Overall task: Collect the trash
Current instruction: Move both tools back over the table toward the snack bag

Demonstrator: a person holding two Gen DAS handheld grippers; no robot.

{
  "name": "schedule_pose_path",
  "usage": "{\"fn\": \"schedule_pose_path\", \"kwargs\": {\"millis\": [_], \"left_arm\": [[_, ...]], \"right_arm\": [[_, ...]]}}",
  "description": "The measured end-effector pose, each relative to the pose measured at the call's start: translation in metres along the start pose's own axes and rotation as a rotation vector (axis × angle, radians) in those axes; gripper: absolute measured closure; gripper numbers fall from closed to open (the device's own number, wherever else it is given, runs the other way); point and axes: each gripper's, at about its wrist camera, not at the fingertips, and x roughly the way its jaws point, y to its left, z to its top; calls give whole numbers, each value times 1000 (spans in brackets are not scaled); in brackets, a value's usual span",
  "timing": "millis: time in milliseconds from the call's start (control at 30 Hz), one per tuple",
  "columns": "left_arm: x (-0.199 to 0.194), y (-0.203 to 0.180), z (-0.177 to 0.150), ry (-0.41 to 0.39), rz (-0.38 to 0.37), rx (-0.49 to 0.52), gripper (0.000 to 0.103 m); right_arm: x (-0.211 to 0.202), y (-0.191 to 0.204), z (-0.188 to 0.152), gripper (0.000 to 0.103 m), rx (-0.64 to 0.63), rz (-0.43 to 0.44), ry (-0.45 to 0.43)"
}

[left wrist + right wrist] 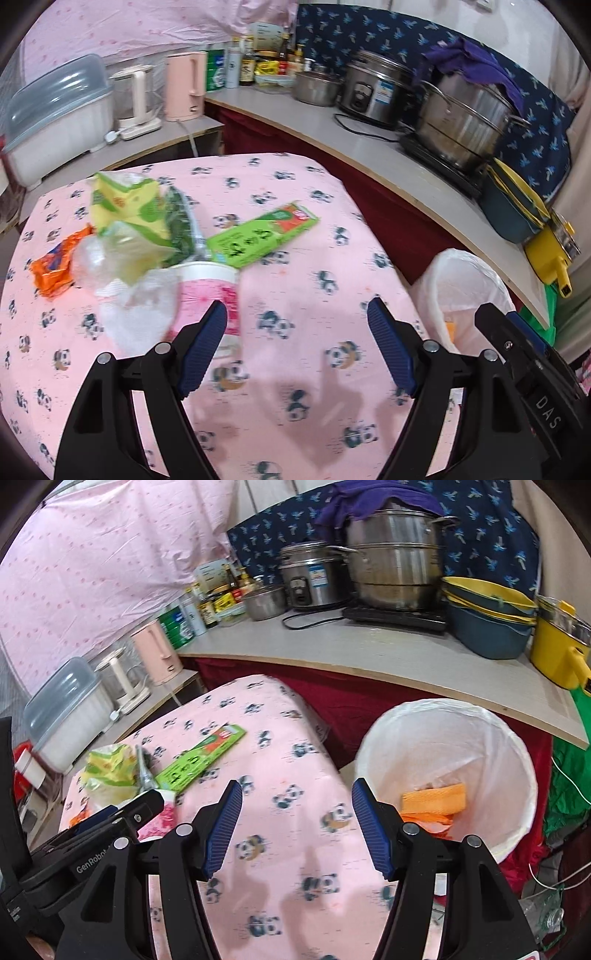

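Both grippers gape wide, holding nothing. Left gripper (pixel 297 314) hovers over the surface (pixel 303 258), trash pile (pixel 140 229) ahead-left, pink cup (pixel 210 291) seemingly beside its left finger. Right gripper (pixel 297 797) has the bin (pixel 443 716) ahead-right.

My left gripper (pixel 297 325) and right gripper (pixel 297 805): black plastic frames, ribbed blue finger pads (pixel 391 347), silver pivot screws, white "DAS" and "GenRobot" lettering.

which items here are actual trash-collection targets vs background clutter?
Job:
green carton
pink cup
yellow-green wrapper
orange wrapper
lined bin

Clutter:
pink kettle
rice cooker
steamer pot
yellow pot
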Motion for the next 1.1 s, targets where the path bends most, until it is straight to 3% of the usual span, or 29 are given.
{"fn": "schedule_pose_path", "kwargs": {"millis": [400, 867, 1100], "left_arm": [[-23, 105, 0, -23, 118, -101, 28], [-17, 229, -9, 19, 225, -195, 27], [-3, 267, -9, 27, 247, -177, 16]], "right_arm": [[19, 101, -18, 43, -137, 109, 54], [51, 204, -32, 43, -267, 188, 110], [75, 237, -31, 41, -288, 202, 137]]}}
